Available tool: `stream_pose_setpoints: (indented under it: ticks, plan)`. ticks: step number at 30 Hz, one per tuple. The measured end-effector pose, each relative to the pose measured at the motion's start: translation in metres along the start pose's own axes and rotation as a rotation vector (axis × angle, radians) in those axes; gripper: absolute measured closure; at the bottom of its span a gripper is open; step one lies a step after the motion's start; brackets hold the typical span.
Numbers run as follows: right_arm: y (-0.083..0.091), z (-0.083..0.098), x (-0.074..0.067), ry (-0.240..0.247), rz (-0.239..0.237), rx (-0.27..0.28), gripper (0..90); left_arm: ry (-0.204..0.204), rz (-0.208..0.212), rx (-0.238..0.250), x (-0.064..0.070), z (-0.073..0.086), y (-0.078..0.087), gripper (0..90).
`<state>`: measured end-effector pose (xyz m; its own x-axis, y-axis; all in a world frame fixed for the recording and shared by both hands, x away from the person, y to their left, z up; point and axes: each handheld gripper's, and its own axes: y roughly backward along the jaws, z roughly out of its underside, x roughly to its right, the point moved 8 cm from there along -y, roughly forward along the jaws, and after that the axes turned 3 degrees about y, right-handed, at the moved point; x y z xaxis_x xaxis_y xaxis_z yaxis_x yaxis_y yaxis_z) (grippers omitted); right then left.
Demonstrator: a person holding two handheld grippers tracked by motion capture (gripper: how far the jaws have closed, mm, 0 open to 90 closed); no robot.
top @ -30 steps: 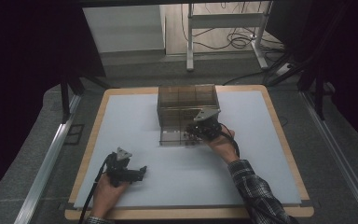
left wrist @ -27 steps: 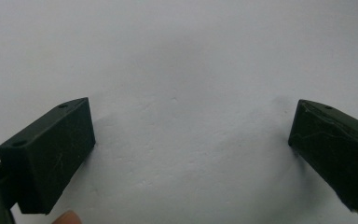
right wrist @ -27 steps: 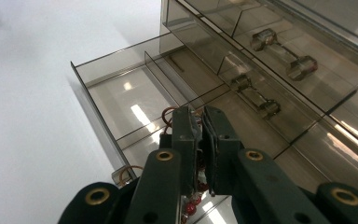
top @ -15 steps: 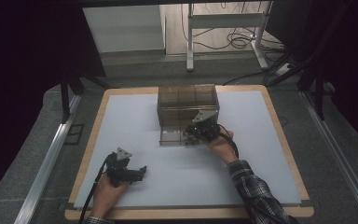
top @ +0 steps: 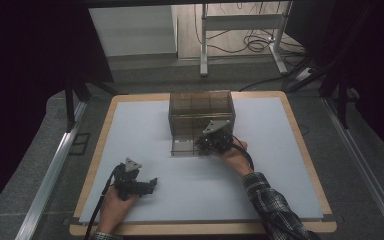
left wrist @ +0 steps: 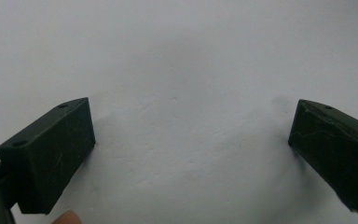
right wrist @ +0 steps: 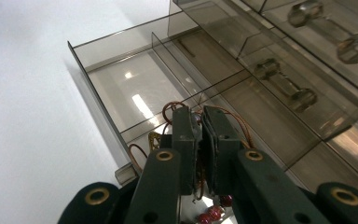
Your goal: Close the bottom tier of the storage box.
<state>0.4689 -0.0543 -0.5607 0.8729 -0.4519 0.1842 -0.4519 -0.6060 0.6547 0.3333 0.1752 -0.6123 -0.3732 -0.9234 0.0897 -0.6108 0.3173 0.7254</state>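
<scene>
Your left gripper (top: 152,182) lies near the table's (top: 280,190) near-left corner, its black jaws set wide apart over bare white surface, nothing between them; farther in, toward the middle of the table, your right gripper (top: 203,145) sits at the pulled-out bottom drawer (right wrist: 121,88) of the smoky transparent plastic drawer cabinet (top: 200,107), jaws pressed together on a thin coppery wire piece with red beads (right wrist: 209,215), held just over the drawer's front compartment.
</scene>
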Motion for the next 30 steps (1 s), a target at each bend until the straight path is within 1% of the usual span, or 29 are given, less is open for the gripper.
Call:
stream_pose_setpoints:
  ticks: [15,20,23,30]
  plan:
    - [-0.009,0.006,-0.005,-0.007,-0.01,-0.037,82.6,0.0,0.0,0.0,0.0,0.0,0.0,0.5]
    - [-0.012,0.009,-0.005,-0.001,-0.013,-0.054,82.6,0.0,0.0,0.0,0.0,0.0,0.0,0.5]
    - [-0.014,0.01,-0.006,0.012,-0.008,-0.061,82.6,0.0,0.0,0.0,0.0,0.0,0.0,0.5]
    - [-0.015,0.011,-0.007,-0.002,-0.015,-0.072,81.9,0.0,0.0,0.0,0.0,0.0,0.0,0.5]
